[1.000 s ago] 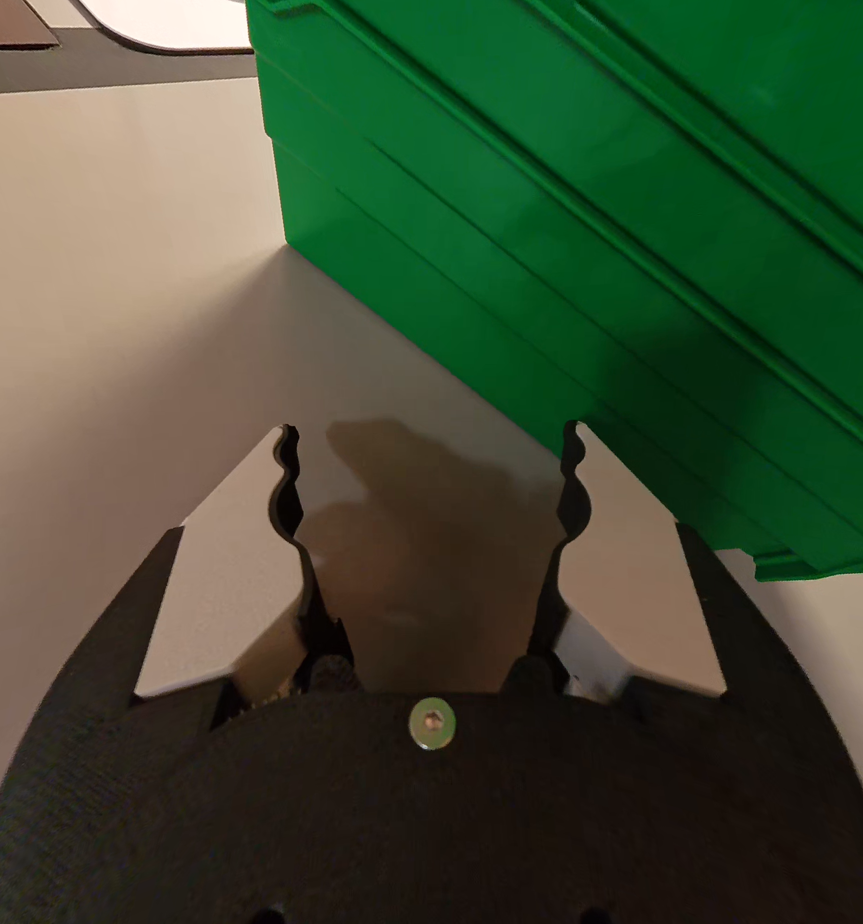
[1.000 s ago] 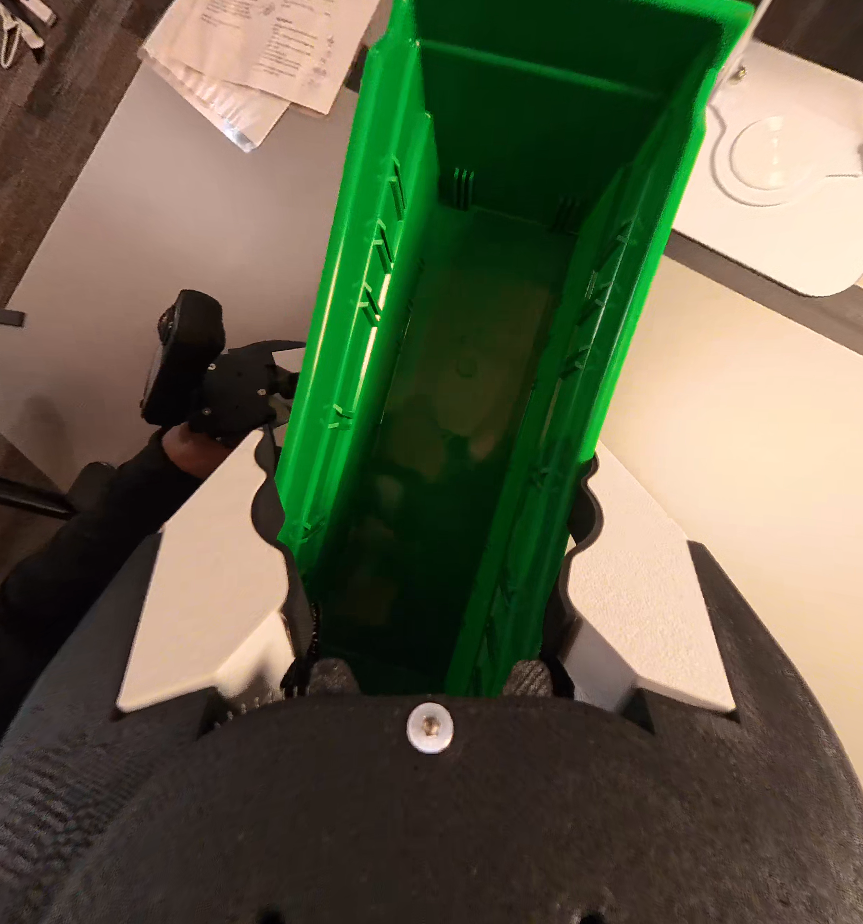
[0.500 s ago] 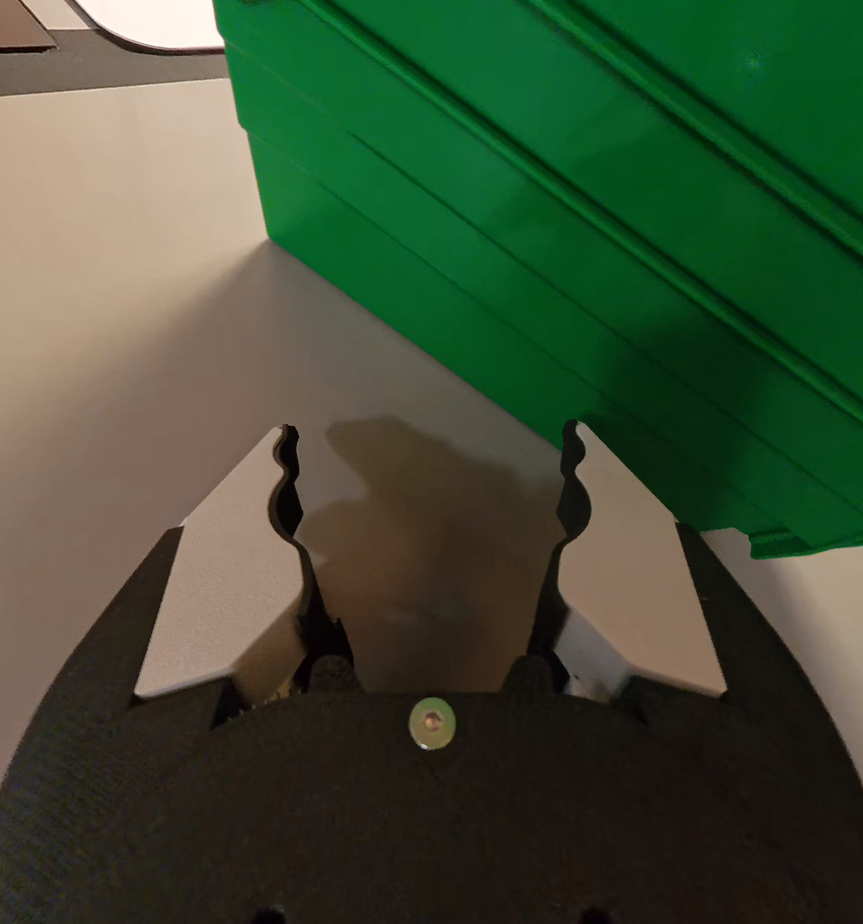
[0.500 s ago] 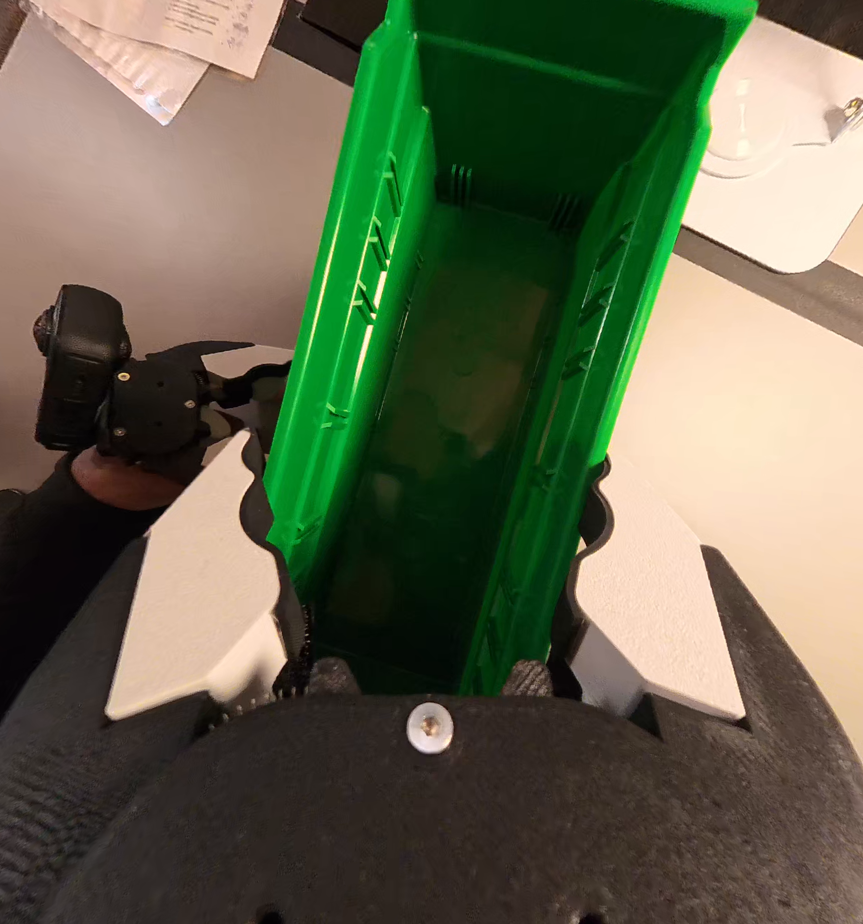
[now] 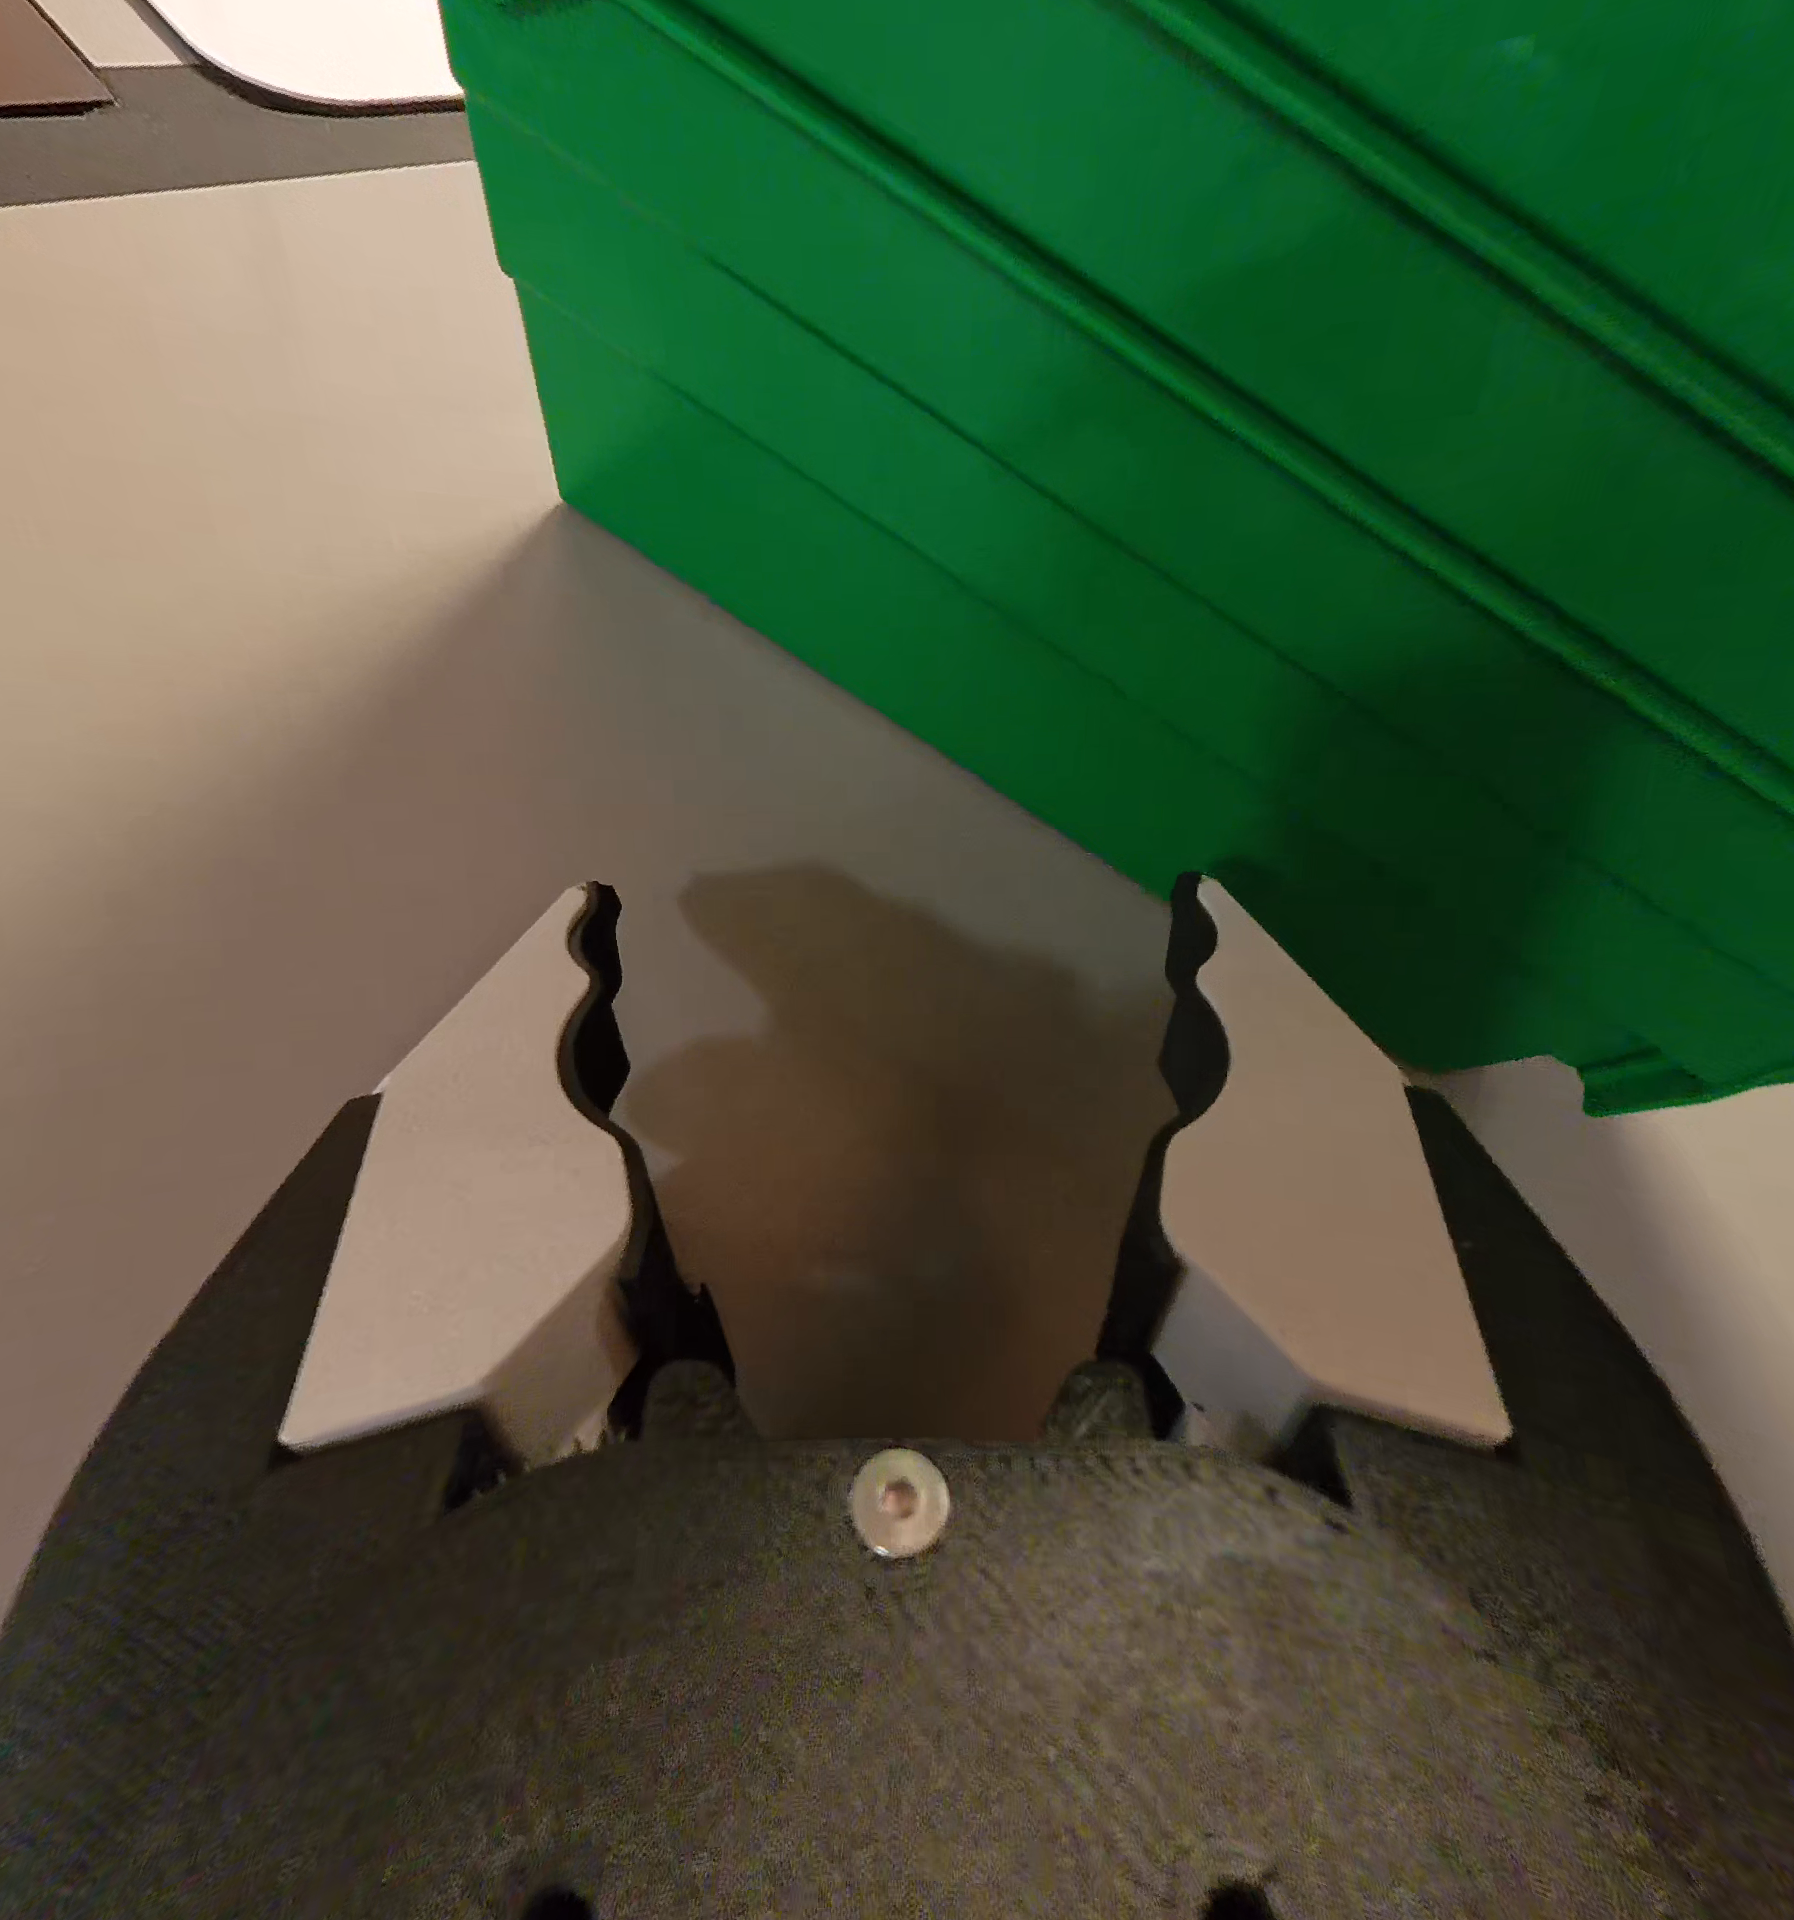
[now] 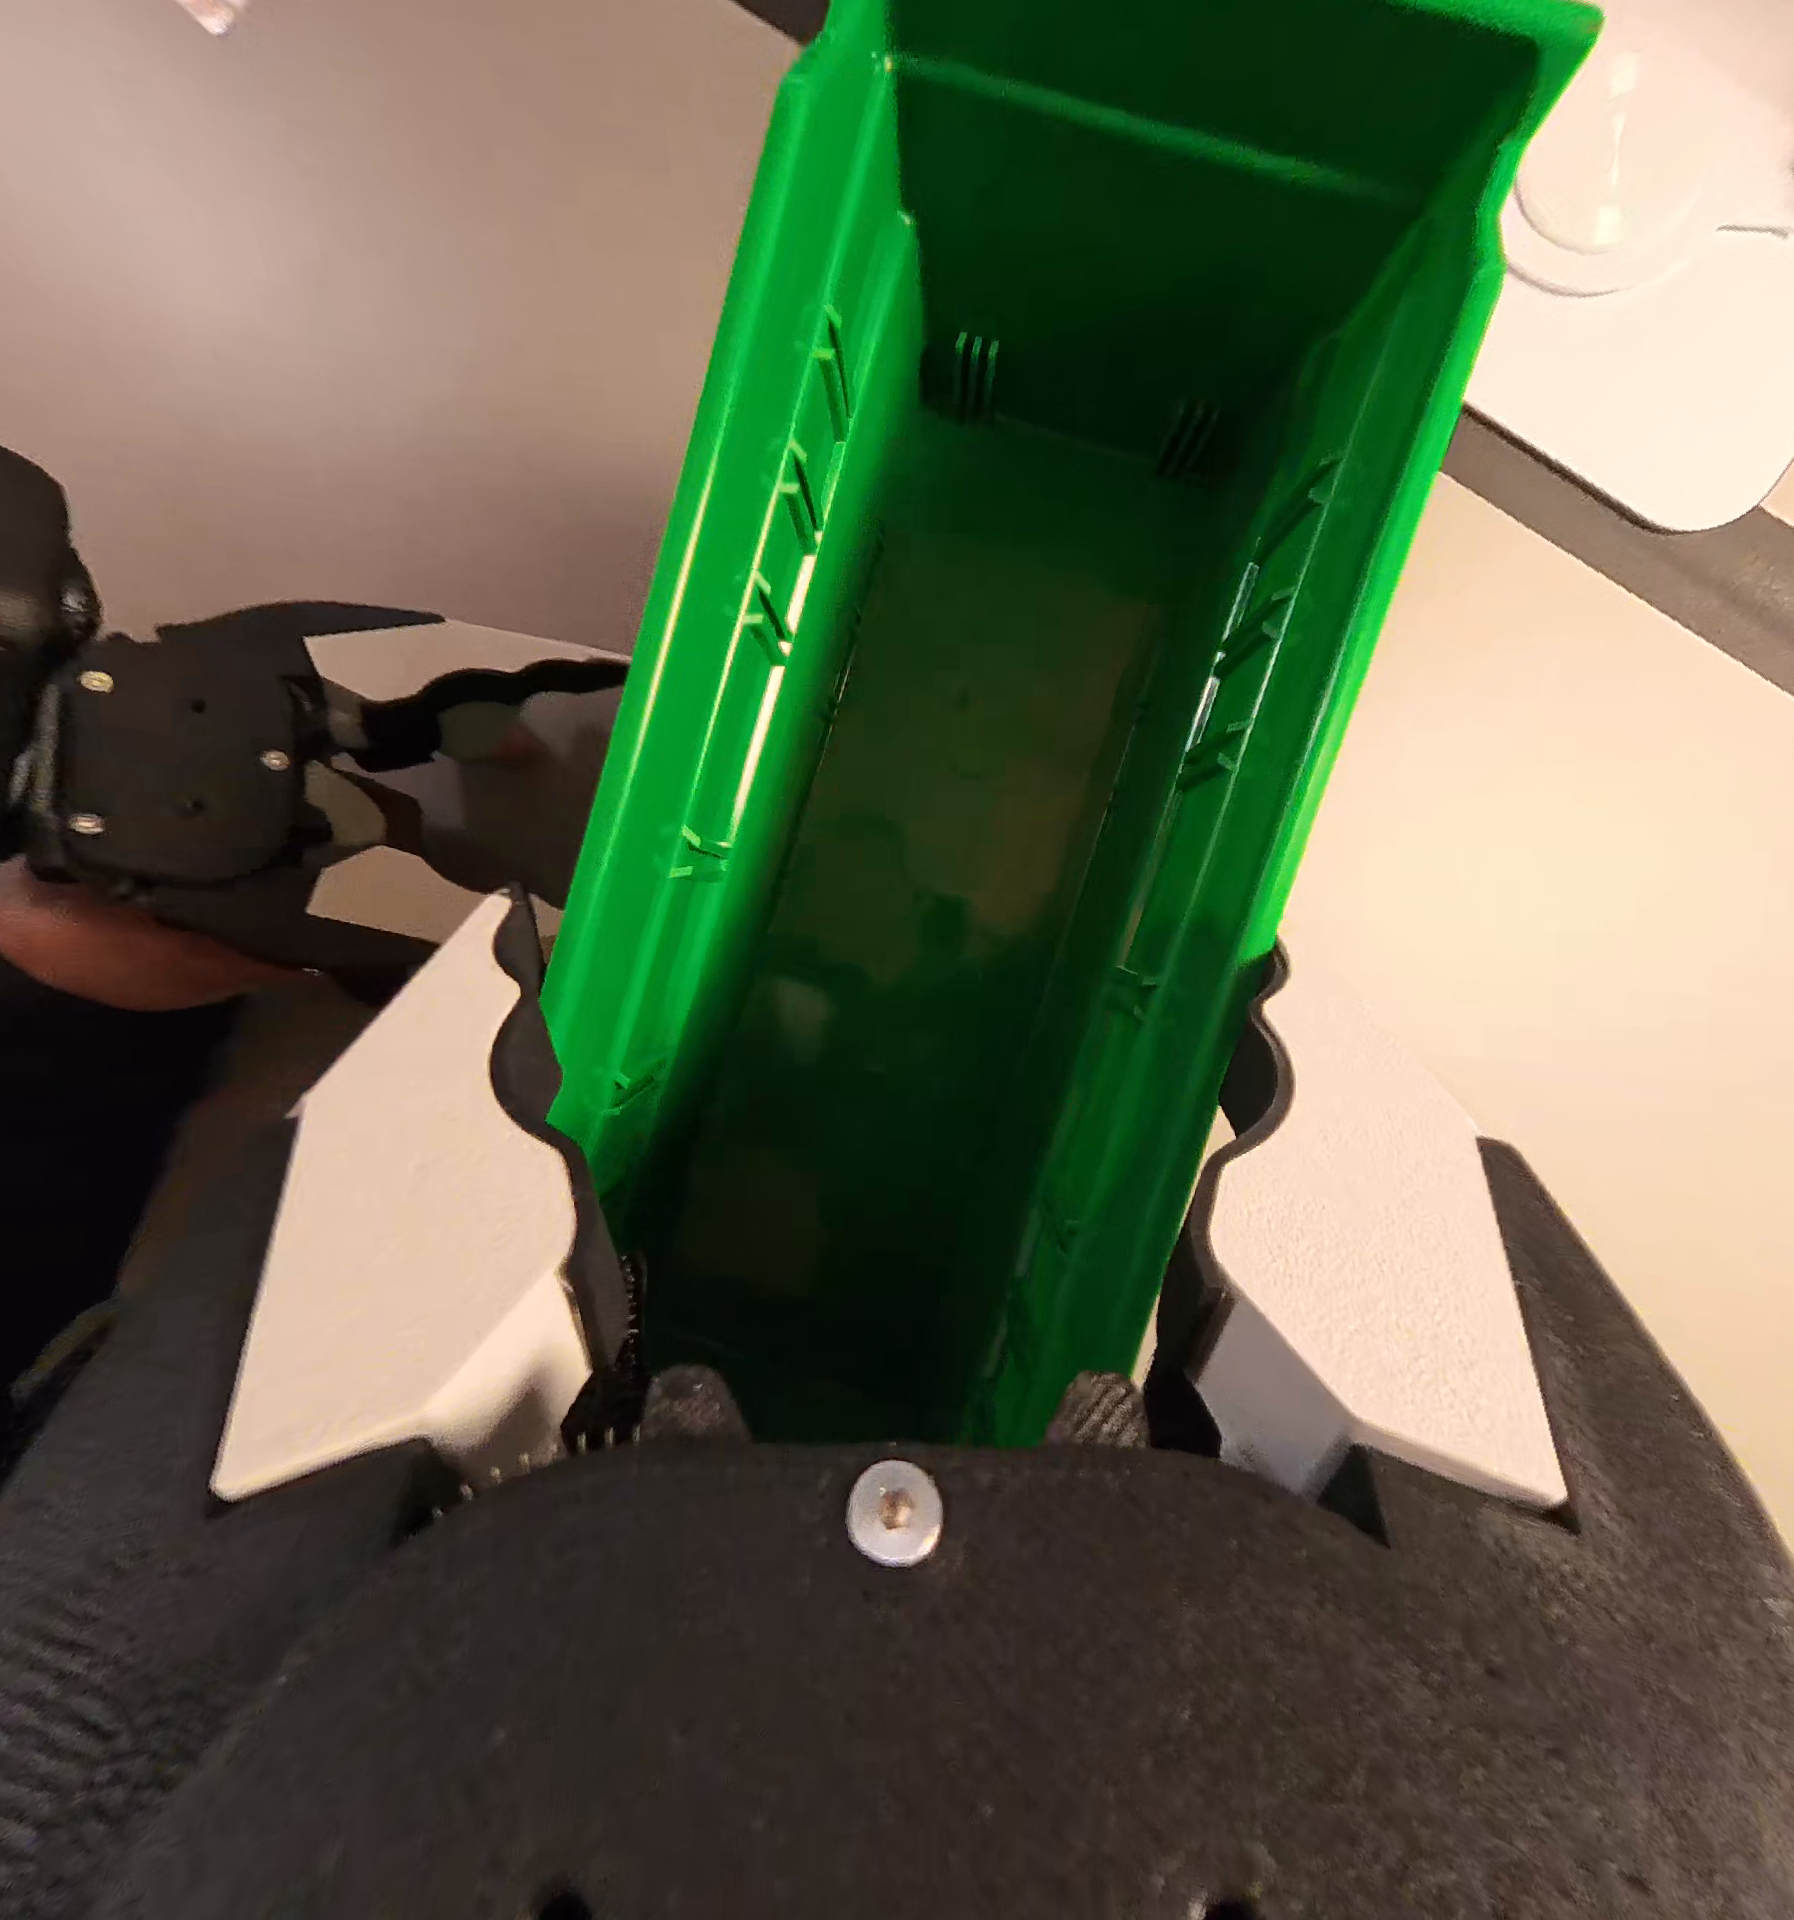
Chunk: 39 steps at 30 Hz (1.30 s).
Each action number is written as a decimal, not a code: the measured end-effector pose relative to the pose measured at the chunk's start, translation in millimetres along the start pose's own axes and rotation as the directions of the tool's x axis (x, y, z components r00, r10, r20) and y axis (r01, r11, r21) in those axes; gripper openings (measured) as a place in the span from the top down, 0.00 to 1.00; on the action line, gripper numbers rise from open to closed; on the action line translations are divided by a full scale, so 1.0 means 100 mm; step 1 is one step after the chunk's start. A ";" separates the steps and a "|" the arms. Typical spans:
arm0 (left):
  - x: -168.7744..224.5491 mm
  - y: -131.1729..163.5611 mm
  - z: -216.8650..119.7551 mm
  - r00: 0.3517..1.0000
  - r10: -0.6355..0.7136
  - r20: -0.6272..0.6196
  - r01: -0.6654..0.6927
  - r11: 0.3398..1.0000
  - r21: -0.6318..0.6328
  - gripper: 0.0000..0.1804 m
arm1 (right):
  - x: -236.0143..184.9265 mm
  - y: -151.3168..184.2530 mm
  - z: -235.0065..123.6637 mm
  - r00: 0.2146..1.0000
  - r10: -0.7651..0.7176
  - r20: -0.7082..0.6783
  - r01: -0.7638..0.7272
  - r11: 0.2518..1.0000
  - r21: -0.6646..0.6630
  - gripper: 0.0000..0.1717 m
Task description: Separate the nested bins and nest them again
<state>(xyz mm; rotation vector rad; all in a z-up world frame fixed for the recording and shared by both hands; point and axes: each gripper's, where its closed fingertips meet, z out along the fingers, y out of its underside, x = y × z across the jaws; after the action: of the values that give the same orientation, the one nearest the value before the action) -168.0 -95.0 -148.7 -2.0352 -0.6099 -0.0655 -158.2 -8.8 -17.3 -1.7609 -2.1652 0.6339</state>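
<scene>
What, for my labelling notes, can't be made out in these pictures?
- Right wrist view: whether the right gripper presses the green bin; its walls cover the pads.
- Left wrist view: the bin stack, its top cut off by the edge.
- Right wrist view: the left gripper, fingertips blurred.

No legible text, labels or numbers — green bins (image 6: 1028,727) plain, table (image 5: 197,623) unmarked

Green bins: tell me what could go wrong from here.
1. The right gripper only flanks the walls of the green bin; whether it presses is unclear, so the bin could slip.
2. The open left gripper has one fingertip right beside the nested stack and could knock it askew.
</scene>
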 end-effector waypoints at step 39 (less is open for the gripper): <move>-0.05 -0.20 -0.31 0.985 -0.175 -0.002 0.169 0.946 0.276 0.45 | 1.11 1.89 -0.31 0.929 0.177 0.324 -0.362 0.606 0.708 0.37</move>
<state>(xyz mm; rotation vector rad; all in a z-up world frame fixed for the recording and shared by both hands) -175.0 -114.8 -118.2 -1.7133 -0.7670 -0.0575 -7.0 134.5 -91.1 -1.5511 -1.3474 1.6131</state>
